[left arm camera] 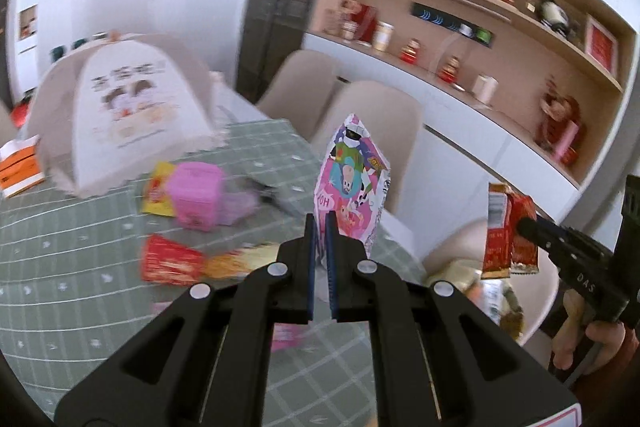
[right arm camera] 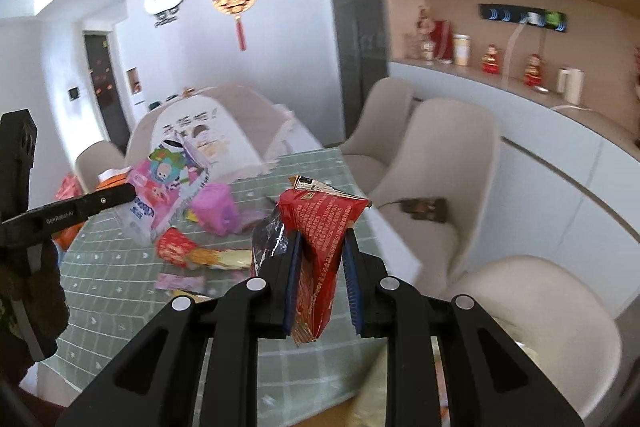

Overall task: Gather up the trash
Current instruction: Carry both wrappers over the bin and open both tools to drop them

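Note:
My left gripper (left arm camera: 320,223) is shut on a pink cartoon snack bag (left arm camera: 352,179) and holds it upright above the table's right edge; the bag also shows in the right wrist view (right arm camera: 168,179). My right gripper (right arm camera: 320,247) is shut on a red snack wrapper (right arm camera: 320,227), also seen in the left wrist view (left arm camera: 508,231), held off the table's right side. On the green checked tablecloth (left arm camera: 80,267) lie a red-and-yellow wrapper (left arm camera: 176,261), a pink box (left arm camera: 196,195), a yellow packet (left arm camera: 156,193) and a small pink wrapper (right arm camera: 180,283).
A white mesh food cover (left arm camera: 120,107) stands at the table's far side, an orange-and-white box (left arm camera: 20,171) to its left. Beige chairs (right arm camera: 448,163) line the table's right edge. Below the right gripper something with yellowish contents (left arm camera: 492,295) shows. Shelves (left arm camera: 480,27) fill the right wall.

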`<action>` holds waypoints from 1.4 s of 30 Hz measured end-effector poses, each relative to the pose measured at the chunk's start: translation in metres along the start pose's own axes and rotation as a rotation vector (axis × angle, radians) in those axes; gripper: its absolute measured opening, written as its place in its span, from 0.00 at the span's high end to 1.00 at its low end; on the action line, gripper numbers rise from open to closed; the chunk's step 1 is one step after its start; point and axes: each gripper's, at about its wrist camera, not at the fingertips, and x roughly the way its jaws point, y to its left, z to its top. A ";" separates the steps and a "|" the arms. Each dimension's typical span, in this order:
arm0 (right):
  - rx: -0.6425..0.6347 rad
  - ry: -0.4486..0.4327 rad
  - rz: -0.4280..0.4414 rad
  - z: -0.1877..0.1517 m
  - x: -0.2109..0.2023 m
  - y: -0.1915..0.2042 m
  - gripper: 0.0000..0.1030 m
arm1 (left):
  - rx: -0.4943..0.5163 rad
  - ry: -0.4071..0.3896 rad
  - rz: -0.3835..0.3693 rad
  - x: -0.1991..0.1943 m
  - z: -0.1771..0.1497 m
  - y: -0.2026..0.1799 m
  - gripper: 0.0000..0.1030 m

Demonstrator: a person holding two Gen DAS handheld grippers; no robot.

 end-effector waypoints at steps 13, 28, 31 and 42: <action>0.109 -0.016 -0.196 -0.057 -0.091 -0.119 0.80 | 0.141 0.206 -0.279 0.068 -0.053 -0.156 0.95; 0.196 0.072 -0.281 -0.114 -0.105 -0.189 0.80 | 0.164 0.416 -0.353 0.176 -0.121 -0.249 0.90; 0.206 0.092 -0.256 -0.118 -0.095 -0.195 0.80 | 0.115 0.430 -0.373 0.180 -0.120 -0.244 0.77; 0.195 0.148 -0.113 -0.123 -0.020 -0.170 0.80 | 0.064 0.362 -0.250 0.132 -0.100 -0.183 0.75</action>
